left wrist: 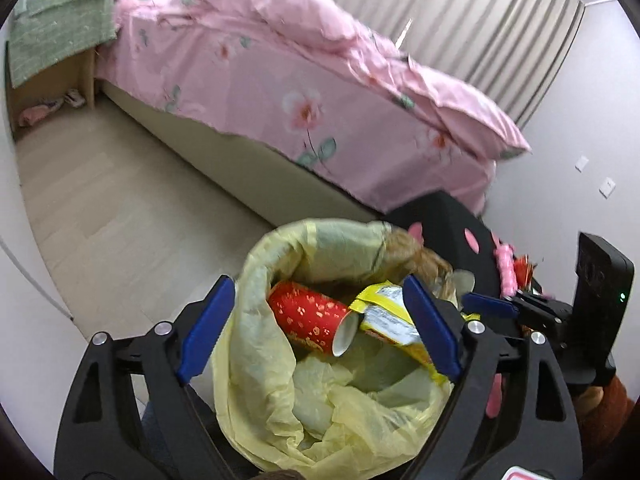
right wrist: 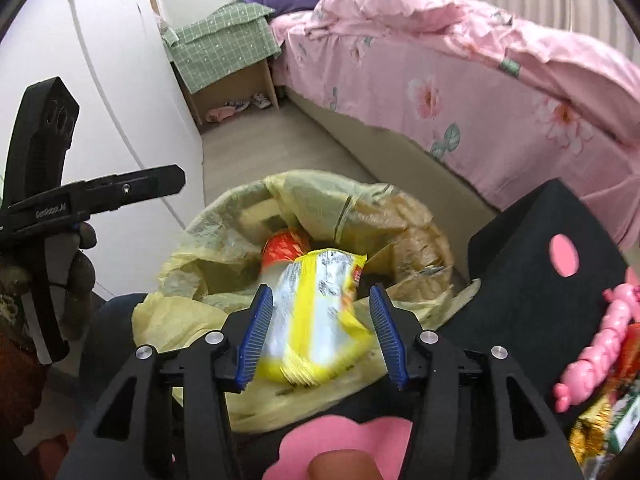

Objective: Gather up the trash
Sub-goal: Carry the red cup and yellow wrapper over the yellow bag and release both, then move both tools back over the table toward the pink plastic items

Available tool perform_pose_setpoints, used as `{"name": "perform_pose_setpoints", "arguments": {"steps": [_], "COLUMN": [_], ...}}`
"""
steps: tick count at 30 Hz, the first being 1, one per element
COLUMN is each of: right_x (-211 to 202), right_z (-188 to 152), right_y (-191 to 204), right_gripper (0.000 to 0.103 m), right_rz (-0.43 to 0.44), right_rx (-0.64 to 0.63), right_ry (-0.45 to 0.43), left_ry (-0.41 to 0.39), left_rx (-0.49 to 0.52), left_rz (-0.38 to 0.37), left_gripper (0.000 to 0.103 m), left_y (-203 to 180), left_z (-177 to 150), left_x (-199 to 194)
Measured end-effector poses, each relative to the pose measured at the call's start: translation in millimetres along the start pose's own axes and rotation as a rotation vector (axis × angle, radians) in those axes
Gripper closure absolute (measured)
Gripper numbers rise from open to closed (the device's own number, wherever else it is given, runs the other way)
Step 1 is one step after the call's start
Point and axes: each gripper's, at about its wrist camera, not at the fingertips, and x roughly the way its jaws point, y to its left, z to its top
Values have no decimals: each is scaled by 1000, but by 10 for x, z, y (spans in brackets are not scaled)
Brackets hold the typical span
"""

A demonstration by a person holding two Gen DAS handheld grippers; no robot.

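Note:
A trash bin lined with a yellow bag [left wrist: 256,376] stands by the bed; it also shows in the right wrist view [right wrist: 188,240]. Inside lie a red paper cup [left wrist: 312,316] and a yellow snack wrapper [left wrist: 388,316]. My left gripper [left wrist: 320,328] is open, its blue pads straddling the bag's mouth from above. My right gripper [right wrist: 322,336] is open above the bin; the yellow wrapper [right wrist: 316,312] appears blurred between its pads, loose and sliding into the bag over the red cup [right wrist: 280,248]. The right gripper's fingers [left wrist: 488,306] show at the bin's right rim in the left wrist view.
A bed with a pink floral cover [left wrist: 304,80] runs along the far side. A black table with pink spots [right wrist: 540,280] stands right of the bin, holding a pink toy [right wrist: 600,344] and more wrappers [right wrist: 600,428]. A nightstand under a green cloth [right wrist: 224,52] stands by the wall.

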Motion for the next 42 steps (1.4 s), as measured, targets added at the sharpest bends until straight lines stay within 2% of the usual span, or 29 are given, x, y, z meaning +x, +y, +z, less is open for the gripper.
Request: {"name": "perform_pose_setpoints", "arguments": {"steps": [2,6,9,12,15,20,24,32,39,42], "right_x": [-168,-609,-884,-1204,-1583,-2074,-2335,-2551,-2525,-2522], "right_z": [-6,-94,-217,-428,-735,-1248,-1667,-2179,-2421,-2498], "right_y": [-29,-147,-250,-366,-534,-814,-1034,-1345,-1347,-1317], "right_gripper": [54,50,50,50,50,50,50,50,50,50], "right_rz": [-11,-53,-106,-181,-297,-452,-539,-617,-632,-575], "right_rx": [4,24,30,35,59,131,205,306,315,350], "right_ry": [-45,-141,-154,-159,-178,-184,-176,-169,-169,-183], "left_ry": [-30,-30,-21,-20,-12,35,83,185,285,297], "left_rx": [2,-3,26,64,121,199,268,387,446,451], "left_rz": [14,-6,-14,-30,-63,-143,-183,-223,-304,-329], "left_gripper": [19,19,19,19,19,20,22,27,27,28], "left_y": [-44,-189,-383,-635,-975,-1514,-1890,-2474,-2894,-3065], "left_z": [22,24,-22,-97,-211,-413,-579,-901,-1096,-1130], "left_x": [-96,-189,-221,-216,-158,33,207,505,682,727]}}
